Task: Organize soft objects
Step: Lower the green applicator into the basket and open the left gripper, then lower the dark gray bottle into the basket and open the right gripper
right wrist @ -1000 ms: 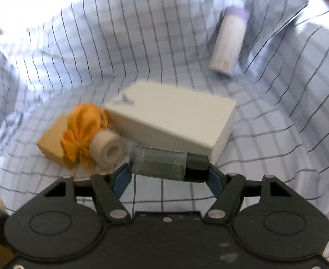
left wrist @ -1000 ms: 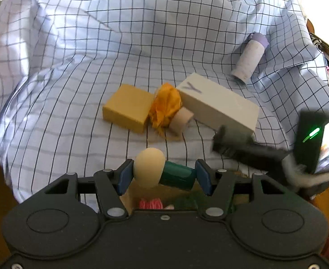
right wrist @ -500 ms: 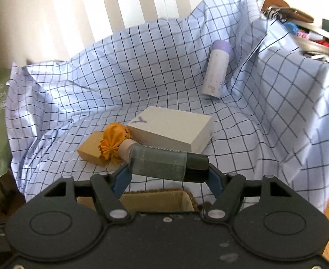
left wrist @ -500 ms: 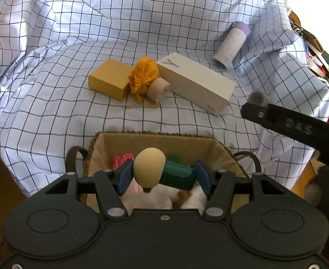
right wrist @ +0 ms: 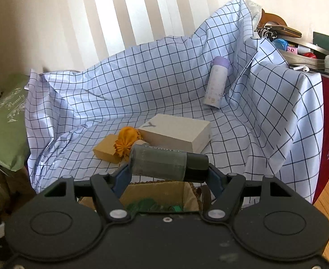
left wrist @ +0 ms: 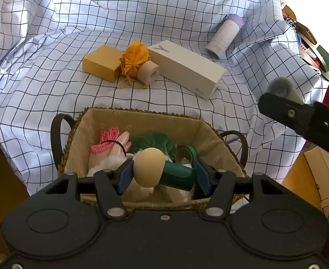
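Observation:
My left gripper [left wrist: 163, 176] is shut on a mushroom-shaped toy [left wrist: 162, 170] with a cream cap and green stem, held over the woven basket [left wrist: 139, 116]. The basket holds a pink striped cloth [left wrist: 110, 139], a green cloth [left wrist: 155, 140], a green tape roll [left wrist: 186, 153] and white fluff. My right gripper [right wrist: 167, 168] is shut on a grey-green bottle with a black cap [right wrist: 164, 163], held above the basket's far rim [right wrist: 155, 185]. An orange fabric pouch [left wrist: 134, 59] lies on the checked sheet, also in the right wrist view [right wrist: 126, 142].
On the checked sheet [left wrist: 52, 44] lie a yellow block [left wrist: 101, 62], a beige tape roll [left wrist: 148, 71], a white box [left wrist: 186, 69] and a purple-capped bottle [left wrist: 225, 34]. A green cushion [right wrist: 3, 121] is at left; a cluttered shelf [right wrist: 305, 53] at right.
Both grippers have pulled back and up from the sheet with their objects. The basket has come into view under the left gripper; the right gripper now sits higher and farther from the box.

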{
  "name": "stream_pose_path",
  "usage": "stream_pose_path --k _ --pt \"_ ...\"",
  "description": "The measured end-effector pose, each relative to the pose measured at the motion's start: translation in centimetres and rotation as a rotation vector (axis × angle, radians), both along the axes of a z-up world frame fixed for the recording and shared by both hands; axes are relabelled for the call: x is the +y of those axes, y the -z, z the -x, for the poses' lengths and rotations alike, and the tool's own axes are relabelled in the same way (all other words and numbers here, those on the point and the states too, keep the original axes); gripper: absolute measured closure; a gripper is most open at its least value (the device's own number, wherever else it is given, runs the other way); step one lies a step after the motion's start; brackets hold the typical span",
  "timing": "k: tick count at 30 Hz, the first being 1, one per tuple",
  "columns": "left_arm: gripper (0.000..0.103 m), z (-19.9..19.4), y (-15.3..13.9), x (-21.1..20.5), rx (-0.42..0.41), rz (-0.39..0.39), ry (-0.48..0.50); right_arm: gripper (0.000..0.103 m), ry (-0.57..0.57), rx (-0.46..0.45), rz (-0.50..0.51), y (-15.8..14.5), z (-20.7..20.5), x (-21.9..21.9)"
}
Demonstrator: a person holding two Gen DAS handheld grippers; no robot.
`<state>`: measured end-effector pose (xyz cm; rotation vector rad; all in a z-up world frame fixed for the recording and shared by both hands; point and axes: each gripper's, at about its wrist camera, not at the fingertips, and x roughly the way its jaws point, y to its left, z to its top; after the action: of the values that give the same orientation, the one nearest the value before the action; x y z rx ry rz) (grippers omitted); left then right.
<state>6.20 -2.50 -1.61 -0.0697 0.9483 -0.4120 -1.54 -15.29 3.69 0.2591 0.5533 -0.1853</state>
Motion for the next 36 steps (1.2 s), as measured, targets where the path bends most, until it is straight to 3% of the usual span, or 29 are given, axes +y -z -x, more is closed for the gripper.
stream_pose_path --k 14,18,25,29,36 --pt "0.046 0.7 0.6 -0.5 -0.053 -0.076 -0.049 0.033 0.014 0.05 0.002 1.4 1.0 -0.1" --pt "0.035 0.9 0.4 -0.4 -0.076 -0.081 -0.069 0.033 0.023 0.069 0.004 1.7 0.8 -0.3" --pt "0.033 1.5 0.1 0.0 -0.11 -0.098 -0.102 0.033 0.026 0.109 0.016 2.3 0.3 -0.1" --pt "0.025 1.8 0.2 0.4 -0.11 -0.099 -0.129 0.033 0.017 0.124 0.021 2.6 0.2 0.1" --pt "0.024 2.4 0.5 1.2 -0.119 -0.114 -0.18 0.033 0.005 0.139 0.022 2.9 0.1 0.5"
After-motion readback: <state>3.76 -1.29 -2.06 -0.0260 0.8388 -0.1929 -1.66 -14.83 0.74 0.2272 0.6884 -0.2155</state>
